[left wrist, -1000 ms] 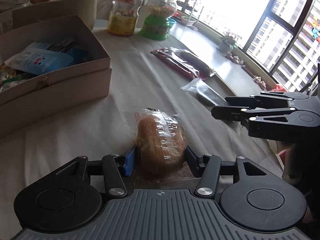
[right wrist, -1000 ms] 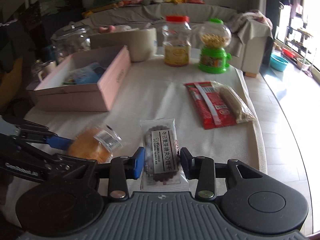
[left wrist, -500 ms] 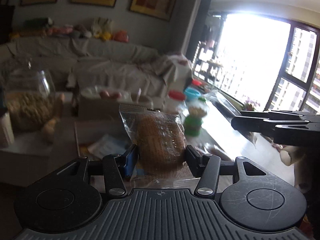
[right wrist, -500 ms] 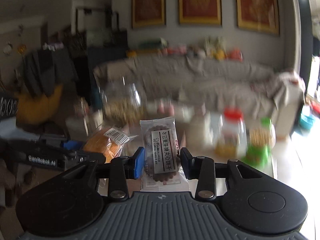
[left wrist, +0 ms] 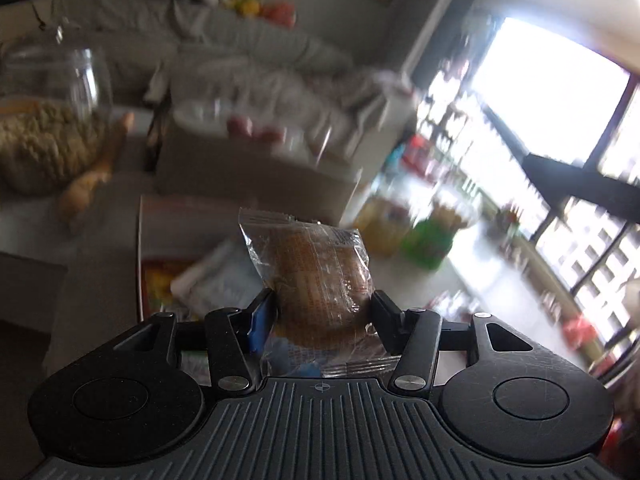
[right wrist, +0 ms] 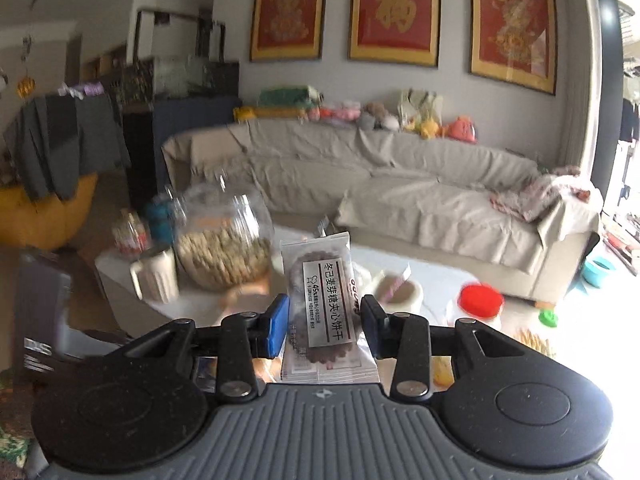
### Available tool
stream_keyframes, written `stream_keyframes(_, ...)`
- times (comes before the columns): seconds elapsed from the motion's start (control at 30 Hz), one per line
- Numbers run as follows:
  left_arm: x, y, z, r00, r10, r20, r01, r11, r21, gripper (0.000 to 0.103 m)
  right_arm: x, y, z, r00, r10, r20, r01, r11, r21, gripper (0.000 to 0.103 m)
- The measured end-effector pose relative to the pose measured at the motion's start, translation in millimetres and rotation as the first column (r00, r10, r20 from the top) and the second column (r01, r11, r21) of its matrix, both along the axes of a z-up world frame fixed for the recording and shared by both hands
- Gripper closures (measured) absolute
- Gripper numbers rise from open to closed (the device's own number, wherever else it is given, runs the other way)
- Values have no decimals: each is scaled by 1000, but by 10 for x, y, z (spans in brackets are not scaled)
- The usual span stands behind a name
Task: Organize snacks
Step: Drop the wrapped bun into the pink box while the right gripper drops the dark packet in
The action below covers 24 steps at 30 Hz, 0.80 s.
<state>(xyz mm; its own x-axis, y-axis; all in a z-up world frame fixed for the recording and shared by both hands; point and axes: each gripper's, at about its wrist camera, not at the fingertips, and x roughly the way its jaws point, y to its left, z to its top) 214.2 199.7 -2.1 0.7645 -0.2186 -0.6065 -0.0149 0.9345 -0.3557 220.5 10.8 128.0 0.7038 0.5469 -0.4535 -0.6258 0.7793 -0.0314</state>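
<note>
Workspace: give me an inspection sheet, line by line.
Surface: table in a pale cloth, blurred in both views.
Job's things: wrapped bun and dark biscuit packet, both lifted; open box with packets inside.
Clutter: glass jar of snacks, white mug, red-lidded jar, green dispenser.
Grippers: left tongs shut on the bun; right tongs shut on the biscuit packet.
Cables: nothing seen.
Surroundings: covered sofa, three framed pictures, bright window.
</note>
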Motion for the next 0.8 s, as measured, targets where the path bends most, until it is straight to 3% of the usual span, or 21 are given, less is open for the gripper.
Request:
stream_keyframes(0.07,108,-74,-198,998,32,-51,-24,987,158,47,108,1,-117,999,-17,-41,16,1000,-24,65)
stream_keyframes(0.13,120,-62,-290,998,61,-30,-52,971,234,42,230,-35,-225,996,-31,-85,29,999,-28,65)
stream_keyframes(0.23,25,49,-246,995,98,15,-99,972,213,46,414,-49,-400,987,-42,-157,40,999,-18,65)
stream_keyframes(0.47,-264,240,39,983,138,124,-146,987,59,46,741,247,-845,942,12,-334,-1,999,32,64)
stream_keyframes(0.53,-327,236,97,979,152,137,-159,986,47,46,840,356,-946,926,55,-373,-32,997,69,57)
stream_keyframes(0.67,-449,155,140,984,126,130,-132,990,40,46,894,418,-1009,918,67,-390,-35,995,88,32)
stream_keyframes(0.8,-532,-18,104,993,54,105,-56,998,16,46,864,219,-1015,929,40,-368,-5,995,95,32)
